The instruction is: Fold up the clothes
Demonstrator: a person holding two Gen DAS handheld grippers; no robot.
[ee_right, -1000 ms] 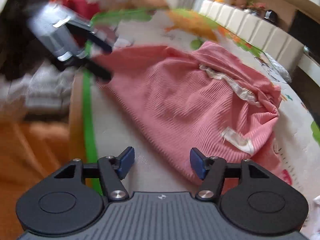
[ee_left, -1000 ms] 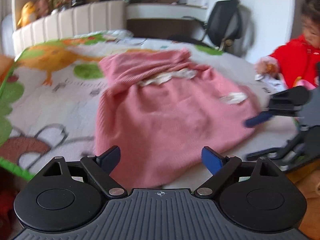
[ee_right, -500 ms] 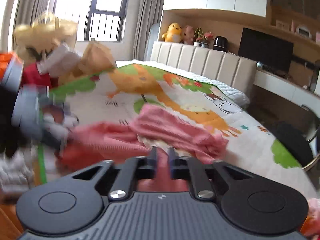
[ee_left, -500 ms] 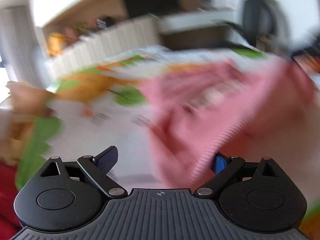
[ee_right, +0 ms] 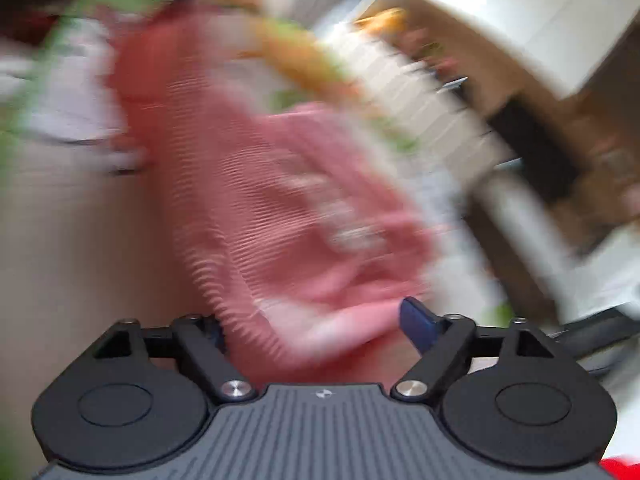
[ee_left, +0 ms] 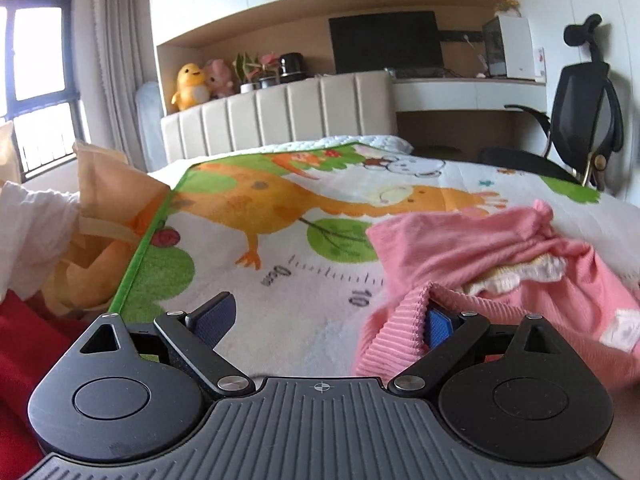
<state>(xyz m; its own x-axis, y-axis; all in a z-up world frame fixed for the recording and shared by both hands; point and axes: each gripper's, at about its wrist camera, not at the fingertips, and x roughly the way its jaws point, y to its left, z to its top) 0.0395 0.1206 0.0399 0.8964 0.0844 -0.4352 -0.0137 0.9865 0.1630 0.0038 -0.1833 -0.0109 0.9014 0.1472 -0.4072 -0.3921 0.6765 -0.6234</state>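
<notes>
The left gripper [ee_left: 324, 318] is seen with its jaws spread wide; a ribbed hem of the pink knitted garment [ee_left: 516, 280] is draped over the right-hand blue pad [ee_left: 438, 326], but nothing is pinched. The right gripper [ee_right: 316, 326] is also parted, its jaws having just been opening, with pink cloth lying between them, unpressed as far as the heavy blur allows. The garment lies crumpled on the cartoon-printed play mat [ee_left: 304, 216] covering the bed, a cream lining [ee_left: 516, 274] showing at its mouth. With neither edge clamped, the snagged hem could be dragged askew as the left hand moves, undoing any fold. A hasty closing might also seize several layers together, so the shape would be bunched rather than flattened.
</notes>
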